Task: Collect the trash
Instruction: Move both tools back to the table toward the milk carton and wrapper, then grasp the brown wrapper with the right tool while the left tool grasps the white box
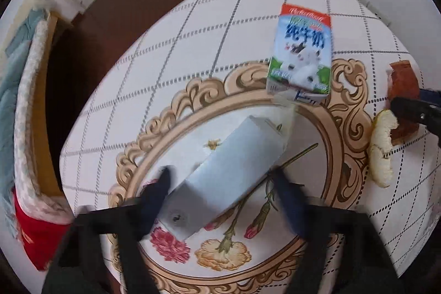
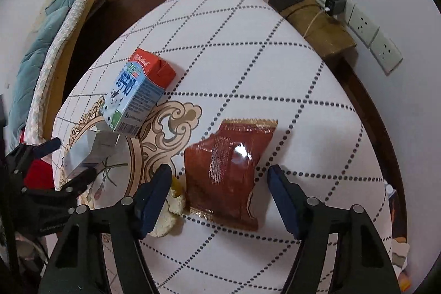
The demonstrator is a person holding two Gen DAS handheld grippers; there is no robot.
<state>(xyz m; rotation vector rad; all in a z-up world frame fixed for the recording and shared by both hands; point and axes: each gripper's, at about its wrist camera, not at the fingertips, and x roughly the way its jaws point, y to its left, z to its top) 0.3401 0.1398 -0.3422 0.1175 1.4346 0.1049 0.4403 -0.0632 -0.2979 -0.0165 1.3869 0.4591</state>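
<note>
On the left of the scene, a pale grey carton [image 1: 231, 170] lies on its side inside the floral medallion of the surface [image 1: 193, 51]. The left gripper [image 1: 220, 178] straddles it, jaws half spread; the pads sit right at the carton's long edges, though blur hides whether they press yet. It is probably an empty, light box: stiff enough along the folded edges, but likely to cave in if squeezed across the flat faces, so the narrow sides look the better hold.

Just beyond it, farther away, a milk carton [image 1: 300, 51] with a red top and a cow picture lies on its side, touching the grey carton's far end.

Further right, a strip of citrus peel [image 2: 171, 208] lies near the surface's edge, soft and curled.

Just right of that lies a brown foil snack wrapper [image 2: 231, 172], torn at one corner, flat and shiny. The right gripper [image 2: 217, 175] hovers over it, jaws spread to either side without touching. Thin, slippery and crinkly, it will probably want a pinch at a raised edge.
</note>
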